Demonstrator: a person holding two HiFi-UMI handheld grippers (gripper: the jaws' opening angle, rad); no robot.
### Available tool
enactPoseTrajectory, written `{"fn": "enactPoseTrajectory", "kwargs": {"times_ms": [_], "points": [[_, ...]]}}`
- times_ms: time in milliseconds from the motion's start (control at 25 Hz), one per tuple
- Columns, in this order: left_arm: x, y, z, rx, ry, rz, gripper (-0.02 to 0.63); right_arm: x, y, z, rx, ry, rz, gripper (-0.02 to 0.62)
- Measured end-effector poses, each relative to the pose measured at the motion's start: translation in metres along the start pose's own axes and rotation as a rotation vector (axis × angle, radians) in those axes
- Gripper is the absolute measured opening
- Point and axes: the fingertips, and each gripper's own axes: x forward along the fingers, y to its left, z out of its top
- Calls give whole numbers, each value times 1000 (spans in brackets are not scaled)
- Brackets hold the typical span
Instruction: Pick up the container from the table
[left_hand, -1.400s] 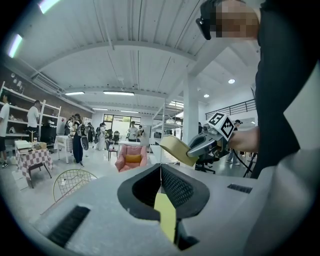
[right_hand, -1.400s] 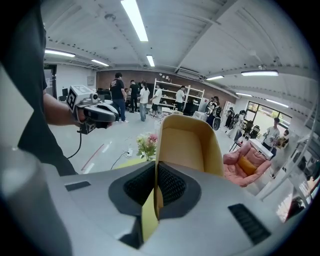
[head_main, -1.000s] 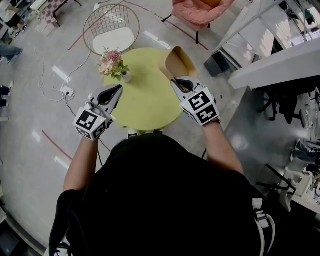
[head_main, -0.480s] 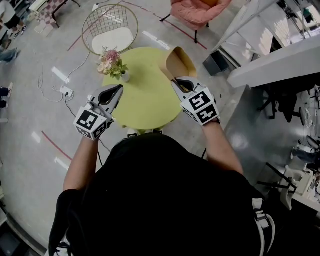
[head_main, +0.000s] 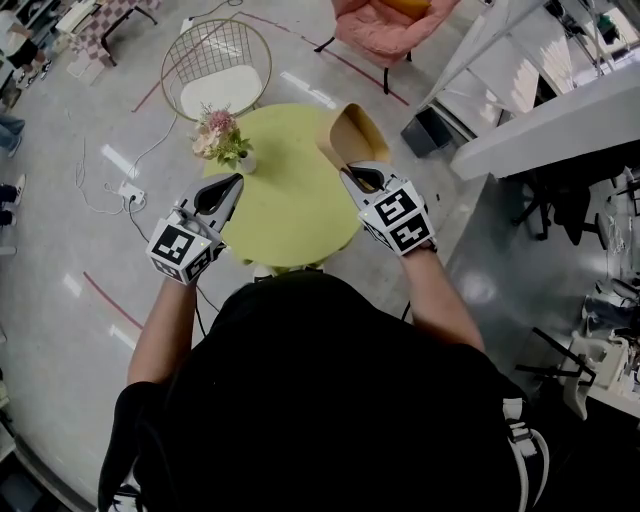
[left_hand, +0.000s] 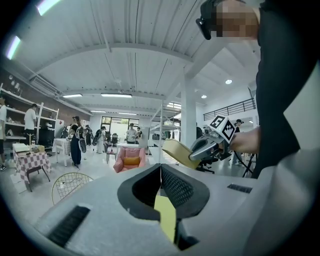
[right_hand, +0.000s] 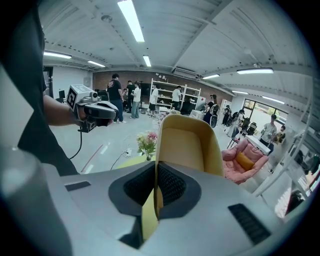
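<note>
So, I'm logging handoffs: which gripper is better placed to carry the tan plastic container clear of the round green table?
Right. The right gripper is shut on the wall of the tan plastic container; the left gripper is shut and empty across the round yellow-green table.

You stand on a glossy grey floor; a wire chair and pink armchair sit ahead, strip lights overhead.

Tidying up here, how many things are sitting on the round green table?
1: a flower vase near the table's far left edge. The tan container is held up by the right gripper. Some tabletop is hidden.
</note>
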Motion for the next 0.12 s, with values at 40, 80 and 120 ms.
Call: {"fn": "enactPoseTrajectory", "kwargs": {"times_ms": [40,80,120], "points": [[1,0,0,2,0,-3,16,0,-1,0,1,0,-1,14],[1,0,1,3,0,-4,17,-1,-2,1,1,-1,-2,14],[2,0,2,4,1,-6,17,-1,-2,2,2,-1,-2,14]]}}
